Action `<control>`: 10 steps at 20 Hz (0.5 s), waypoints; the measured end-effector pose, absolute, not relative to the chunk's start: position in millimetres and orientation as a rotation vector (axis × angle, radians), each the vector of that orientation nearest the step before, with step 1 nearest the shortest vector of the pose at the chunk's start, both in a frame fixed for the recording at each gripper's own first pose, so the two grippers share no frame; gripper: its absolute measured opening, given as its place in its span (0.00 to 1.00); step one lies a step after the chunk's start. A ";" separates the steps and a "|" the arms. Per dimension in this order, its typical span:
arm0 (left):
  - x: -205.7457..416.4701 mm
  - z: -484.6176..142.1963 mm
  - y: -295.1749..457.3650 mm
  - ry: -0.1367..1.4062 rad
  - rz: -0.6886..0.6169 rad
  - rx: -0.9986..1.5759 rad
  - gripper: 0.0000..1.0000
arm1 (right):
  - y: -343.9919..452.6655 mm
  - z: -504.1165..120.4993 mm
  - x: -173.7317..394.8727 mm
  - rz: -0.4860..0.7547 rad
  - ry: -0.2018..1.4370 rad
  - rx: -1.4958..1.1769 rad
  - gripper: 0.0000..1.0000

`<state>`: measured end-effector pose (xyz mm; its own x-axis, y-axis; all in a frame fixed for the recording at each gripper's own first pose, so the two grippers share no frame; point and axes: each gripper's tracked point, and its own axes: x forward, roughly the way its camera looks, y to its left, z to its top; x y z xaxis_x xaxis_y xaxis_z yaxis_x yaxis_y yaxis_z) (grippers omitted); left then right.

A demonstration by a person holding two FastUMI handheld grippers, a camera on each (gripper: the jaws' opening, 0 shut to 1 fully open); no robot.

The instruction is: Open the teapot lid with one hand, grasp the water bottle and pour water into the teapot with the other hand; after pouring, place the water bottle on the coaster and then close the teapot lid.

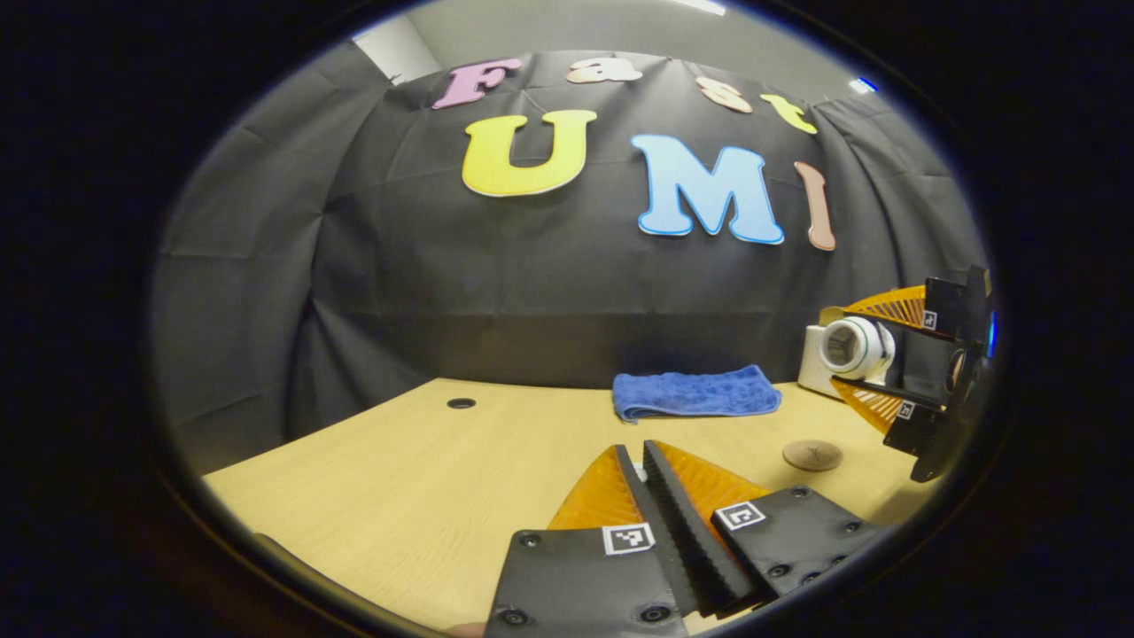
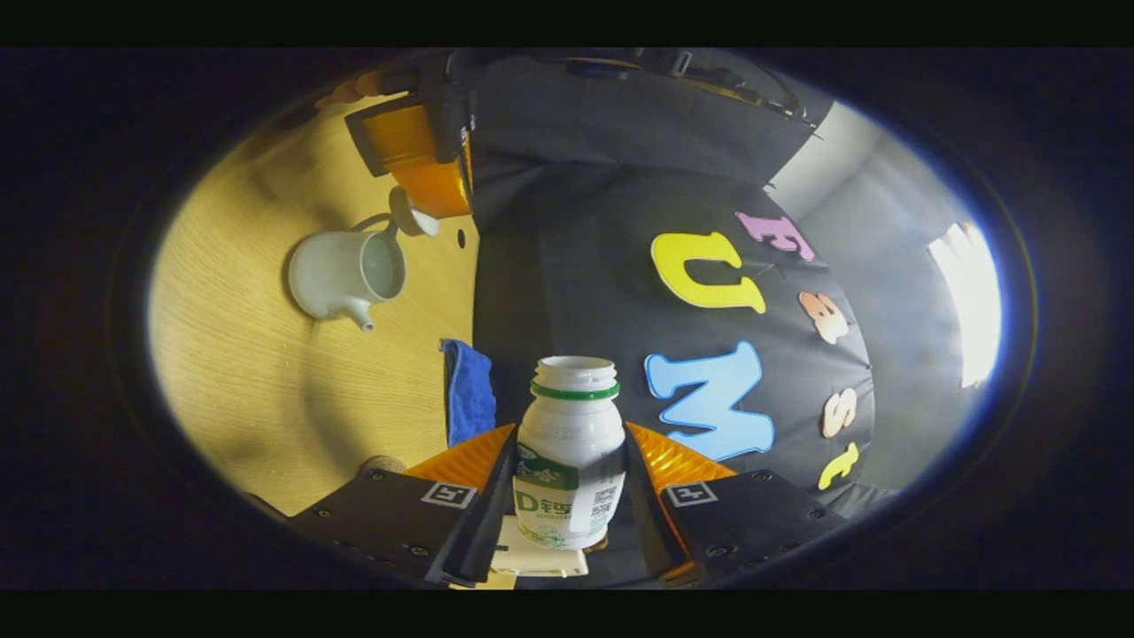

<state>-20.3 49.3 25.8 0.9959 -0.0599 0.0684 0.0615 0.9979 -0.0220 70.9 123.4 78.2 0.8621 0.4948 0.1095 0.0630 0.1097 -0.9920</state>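
At 6 o'clock of the right gripper view, the right gripper [image 2: 567,496] was clenched on the water bottle [image 2: 570,461], both fingers pressed to its sides. The bottle's mouth had no cap and pointed along the fingers; the table [image 2: 248,372] ran vertically in that view, so the gripper looked rolled sideways, prob. tipping the bottle for a pour or just out of one. No stream was visible, so I couldn't tell which.

The teapot [image 2: 341,275] sat at 10 o'clock in that view, mouth open, spout toward the bottle side, well apart from the bottle. Just beside its rim, at 11 o'clock, the left gripper [image 2: 416,151] held the lid [image 2: 412,213] clear of the opening, presumably so water could go in unobstructed.

In the left gripper view the left gripper's [image 1: 651,478] fingers lay nearly together at 6 o'clock; the lid itself wasn't discernible between them there, so the grip was judged from the other view. The bottle's open mouth showed at 3 o'clock, w/ the right gripper around it. The coaster [image 1: 812,455] lay bare at 4 o'clock, near the blue cloth [image 1: 695,394], which was folded at the table's back edge, prob. for spills. Bottle not yet on coaster, lid not yet back on.
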 end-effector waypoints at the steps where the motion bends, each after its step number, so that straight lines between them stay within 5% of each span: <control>1: -18.3 26.7 44.6 -0.070 -0.064 -0.016 0.13 | 118.4 78.8 72.2 0.328 -0.471 -1.437 0.63; 10: -0.3 17.8 20.8 -0.046 -0.063 0.044 0.16 | 92.9 74.7 80.2 0.317 -0.458 -1.395 0.63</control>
